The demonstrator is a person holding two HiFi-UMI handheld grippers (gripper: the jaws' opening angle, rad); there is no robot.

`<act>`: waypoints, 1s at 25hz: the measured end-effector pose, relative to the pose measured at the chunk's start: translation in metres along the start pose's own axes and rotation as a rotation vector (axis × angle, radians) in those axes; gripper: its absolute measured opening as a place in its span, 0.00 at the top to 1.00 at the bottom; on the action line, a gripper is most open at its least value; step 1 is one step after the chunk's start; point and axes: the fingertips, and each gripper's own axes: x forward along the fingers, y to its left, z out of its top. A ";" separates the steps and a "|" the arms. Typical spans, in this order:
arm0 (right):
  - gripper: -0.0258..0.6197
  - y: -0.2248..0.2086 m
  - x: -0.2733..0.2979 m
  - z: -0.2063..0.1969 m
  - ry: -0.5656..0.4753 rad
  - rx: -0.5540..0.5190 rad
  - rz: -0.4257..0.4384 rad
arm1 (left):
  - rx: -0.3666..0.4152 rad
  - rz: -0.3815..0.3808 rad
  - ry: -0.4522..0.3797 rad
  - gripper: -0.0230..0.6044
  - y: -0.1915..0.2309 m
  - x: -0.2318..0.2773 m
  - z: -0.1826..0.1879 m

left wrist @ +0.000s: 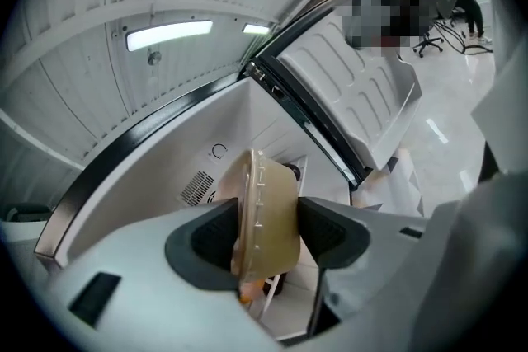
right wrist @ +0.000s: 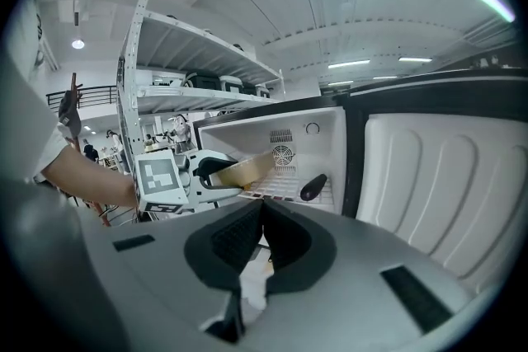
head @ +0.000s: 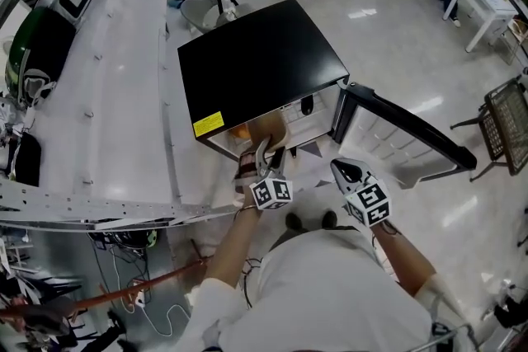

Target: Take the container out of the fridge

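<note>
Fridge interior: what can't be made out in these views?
- Head view: the fridge's black top hides nearly all of the interior.
- Left gripper view: the container is seen edge-on; its contents can't be read through the cloudy wall.
- Right gripper view: the dark object inside is too small to identify.

Left gripper (head: 268, 152) jaws clamped on container (left wrist: 266, 210); right gripper (right wrist: 262, 239) jaws together, empty.
</note>
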 end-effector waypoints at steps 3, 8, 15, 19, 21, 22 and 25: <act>0.95 -0.002 -0.001 -0.002 -0.001 0.006 0.012 | -0.073 0.010 -0.005 0.60 0.003 -0.011 0.002; 0.95 -0.006 -0.003 -0.002 -0.005 0.003 0.034 | -0.135 0.031 -0.003 0.60 0.005 -0.030 0.005; 0.95 -0.007 0.000 -0.002 -0.006 -0.013 0.081 | -0.269 0.084 -0.013 0.60 0.011 -0.064 0.012; 0.95 -0.002 0.003 -0.006 0.002 -0.025 0.122 | -0.356 0.115 -0.003 0.60 0.014 -0.087 0.007; 0.95 0.002 0.003 -0.006 0.004 -0.029 0.146 | -0.394 0.130 0.002 0.60 0.014 -0.100 0.006; 0.95 0.004 0.004 -0.005 0.003 -0.029 0.158 | -0.415 0.138 0.003 0.60 0.014 -0.107 0.005; 0.95 0.012 0.005 -0.003 -0.002 -0.030 0.183 | -0.479 0.158 0.002 0.60 0.014 -0.129 0.002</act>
